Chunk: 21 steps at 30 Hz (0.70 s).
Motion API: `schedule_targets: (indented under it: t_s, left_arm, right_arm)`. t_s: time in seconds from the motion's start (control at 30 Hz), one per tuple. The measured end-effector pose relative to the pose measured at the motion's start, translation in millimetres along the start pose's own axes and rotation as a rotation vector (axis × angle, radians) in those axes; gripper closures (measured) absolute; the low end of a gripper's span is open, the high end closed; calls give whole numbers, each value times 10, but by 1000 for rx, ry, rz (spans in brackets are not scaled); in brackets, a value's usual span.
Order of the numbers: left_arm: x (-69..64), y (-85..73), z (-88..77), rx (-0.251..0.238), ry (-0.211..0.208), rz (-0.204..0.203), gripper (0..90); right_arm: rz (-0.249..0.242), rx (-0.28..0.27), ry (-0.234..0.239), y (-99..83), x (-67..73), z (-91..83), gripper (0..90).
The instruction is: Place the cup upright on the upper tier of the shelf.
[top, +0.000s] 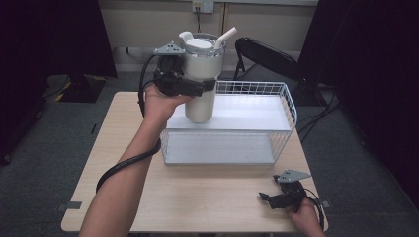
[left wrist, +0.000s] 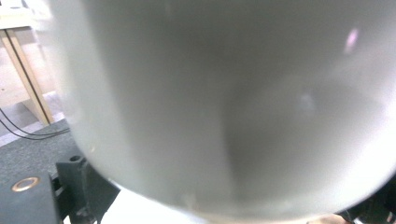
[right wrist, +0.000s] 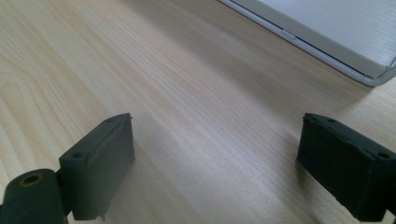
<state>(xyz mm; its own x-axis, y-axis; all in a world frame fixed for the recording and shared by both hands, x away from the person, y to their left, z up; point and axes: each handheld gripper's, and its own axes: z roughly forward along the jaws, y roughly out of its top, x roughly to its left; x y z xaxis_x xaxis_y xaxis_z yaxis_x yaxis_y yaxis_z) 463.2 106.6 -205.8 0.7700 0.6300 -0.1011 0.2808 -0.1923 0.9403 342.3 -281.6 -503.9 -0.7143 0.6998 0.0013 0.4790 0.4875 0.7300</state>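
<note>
1. The left tongs [top: 197, 88] grasp a white tumbler [top: 201, 74] around its body, holding it upright in the air above the wire basket [top: 291, 111].
2. The tumbler carries a lid [top: 202, 43] and a white straw [top: 226, 37] tilted to one side; its contents cannot be seen.
3. The basket stands on the desk [top: 207, 197] and holds a flat white board [top: 247, 111] lying on its floor.
4. In the left gripper view the tumbler's pale wall [left wrist: 224, 102] sits right against the camera.
5. The right tongs [right wrist: 215, 154] rest released near the desk's front right corner, jaws wide apart, well apart from the basket.
</note>
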Motion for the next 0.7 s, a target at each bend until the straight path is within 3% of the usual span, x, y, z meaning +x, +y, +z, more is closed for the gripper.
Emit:
schedule_targets:
  t_s: [0.13,0.7]
  left_arm:
    - [16,1,40,-21,16,6,92]
    - [99,-86,256,7,67,6,92]
  right_arm:
    - [0,0,0,0,0,0,101]
    - [0,0,0,0,0,0,101]
